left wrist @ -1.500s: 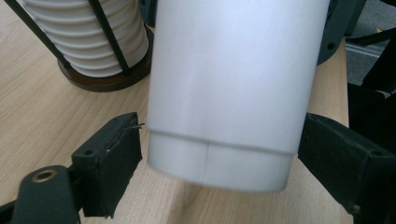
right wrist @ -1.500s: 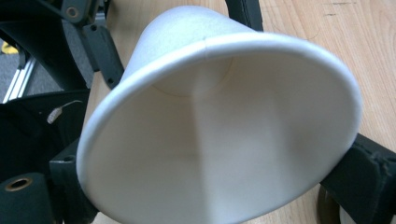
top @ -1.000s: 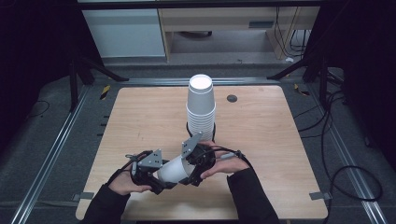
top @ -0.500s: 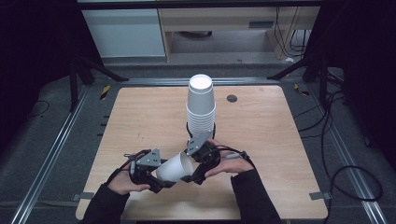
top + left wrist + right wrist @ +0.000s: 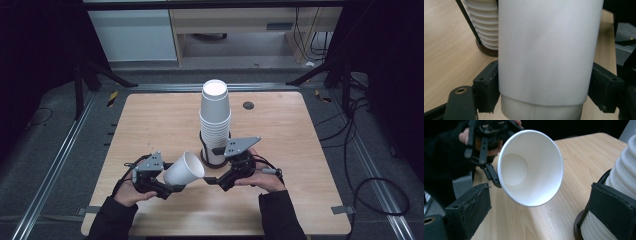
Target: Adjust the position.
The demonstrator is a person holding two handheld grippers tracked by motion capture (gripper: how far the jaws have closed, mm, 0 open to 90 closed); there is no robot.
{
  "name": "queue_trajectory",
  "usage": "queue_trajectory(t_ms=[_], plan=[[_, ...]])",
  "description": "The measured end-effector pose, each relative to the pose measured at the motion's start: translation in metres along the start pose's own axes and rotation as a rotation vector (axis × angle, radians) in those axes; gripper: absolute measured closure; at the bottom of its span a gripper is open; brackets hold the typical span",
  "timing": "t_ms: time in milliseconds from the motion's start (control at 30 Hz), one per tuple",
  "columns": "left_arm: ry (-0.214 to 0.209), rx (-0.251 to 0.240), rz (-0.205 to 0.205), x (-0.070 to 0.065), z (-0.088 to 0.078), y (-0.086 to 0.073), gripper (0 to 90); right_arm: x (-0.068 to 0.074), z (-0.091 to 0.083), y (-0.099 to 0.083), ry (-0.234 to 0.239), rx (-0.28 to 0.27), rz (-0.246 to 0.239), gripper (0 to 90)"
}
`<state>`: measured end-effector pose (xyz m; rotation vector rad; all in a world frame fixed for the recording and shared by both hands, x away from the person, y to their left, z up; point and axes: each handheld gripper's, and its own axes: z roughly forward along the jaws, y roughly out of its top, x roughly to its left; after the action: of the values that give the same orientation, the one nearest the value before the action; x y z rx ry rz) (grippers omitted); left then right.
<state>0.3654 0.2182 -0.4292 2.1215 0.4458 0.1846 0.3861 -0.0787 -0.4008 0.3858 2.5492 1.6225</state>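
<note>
A white paper cup [image 5: 184,169] lies tilted on its side in my left gripper [image 5: 171,186], which is shut on the cup's lower wall. Its mouth faces right. In the left gripper view both pads press the cup [image 5: 549,50] from either side of my left gripper [image 5: 544,93]. My right gripper [image 5: 212,181] stands open a short way to the right of the cup's mouth, apart from it. Its view looks into the cup [image 5: 531,167], with nothing between the jaws of my right gripper [image 5: 541,220]. A tall stack of white cups [image 5: 215,120] stands upright mid-table, just behind the right gripper.
The stack sits in a dark round base [image 5: 215,162] on the wooden table [image 5: 150,120]. A small dark grommet [image 5: 248,105] lies right of the stack. The stack [image 5: 624,177] is close beside the right gripper's right jaw. Metal rails run along the floor on both sides.
The right gripper has drawn back to the right, away from the cup's mouth, and a gap has opened between them. The left gripper has kept its hold and tipped the cup's mouth up slightly.
</note>
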Motion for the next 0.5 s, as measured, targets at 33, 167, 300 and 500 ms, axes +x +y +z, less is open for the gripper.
queue_trajectory(t_ms=[33, 167, 300, 500], plan=[[0.000, 0.000, 0.000, 0.000, 0.000, 0.000, 21.5, 0.000, 0.000, 0.000, 0.000, 0.000, 0.000, 4.5], [0.003, -0.058, -0.012, -0.002, -0.002, 0.003, 21.5, 0.003, 0.002, -0.008, 0.007, -0.065, 0.056, 4.6], [0.002, -0.097, -0.009, -0.006, -0.001, 0.005, 21.5, 0.007, 0.007, -0.011, 0.022, -0.078, 0.069, 4.4], [0.011, -0.123, 0.000, -0.010, 0.000, 0.007, 21.5, 0.008, 0.014, -0.011, 0.025, -0.133, 0.107, 4.5]])
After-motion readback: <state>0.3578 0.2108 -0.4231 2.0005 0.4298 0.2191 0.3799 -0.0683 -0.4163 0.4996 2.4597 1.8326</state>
